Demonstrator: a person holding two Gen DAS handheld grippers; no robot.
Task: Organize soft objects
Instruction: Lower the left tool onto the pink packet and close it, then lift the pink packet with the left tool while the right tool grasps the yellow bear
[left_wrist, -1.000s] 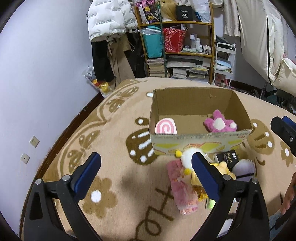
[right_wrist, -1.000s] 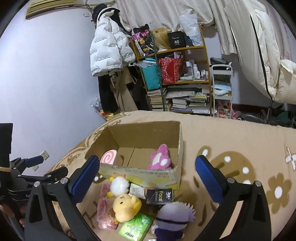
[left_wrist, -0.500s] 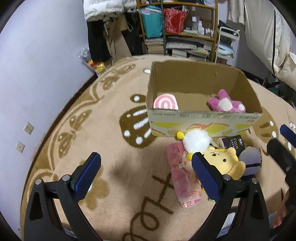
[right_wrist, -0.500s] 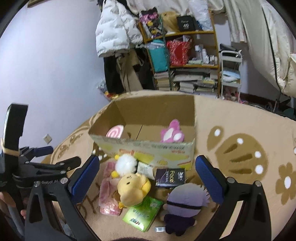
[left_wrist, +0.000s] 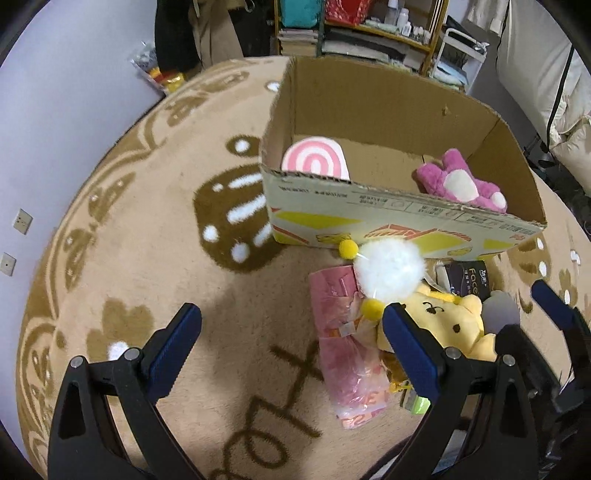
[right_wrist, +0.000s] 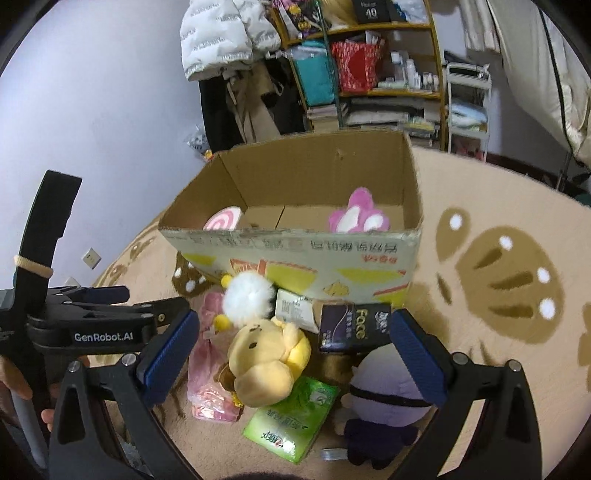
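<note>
An open cardboard box (left_wrist: 369, 218) (right_wrist: 295, 254) stands on the carpet and holds a pink swirl plush (left_wrist: 314, 158) (right_wrist: 221, 221) and a magenta plush (left_wrist: 458, 181) (right_wrist: 358, 218). In front of it lie a white pom-pom toy (left_wrist: 389, 273) (right_wrist: 249, 297), a yellow plush (left_wrist: 447, 314) (right_wrist: 266, 358), a pink packet (left_wrist: 347, 339) (right_wrist: 207, 373), a grey-haired doll (right_wrist: 384, 398), a green tissue pack (right_wrist: 291, 421) and a dark "Face" box (right_wrist: 352, 326). My left gripper (left_wrist: 291, 336) is open above the pink packet. My right gripper (right_wrist: 291, 347) is open above the yellow plush.
A brown patterned carpet (left_wrist: 147, 240) covers the floor. A shelf with books and bags (right_wrist: 369, 74) and hanging coats (right_wrist: 229, 44) stand behind the box. A lilac wall (left_wrist: 55, 92) runs along the left. The left gripper shows in the right wrist view (right_wrist: 99, 314).
Both grippers have moved down and closer to the pile of toys in front of the box. Both stay open and empty.
</note>
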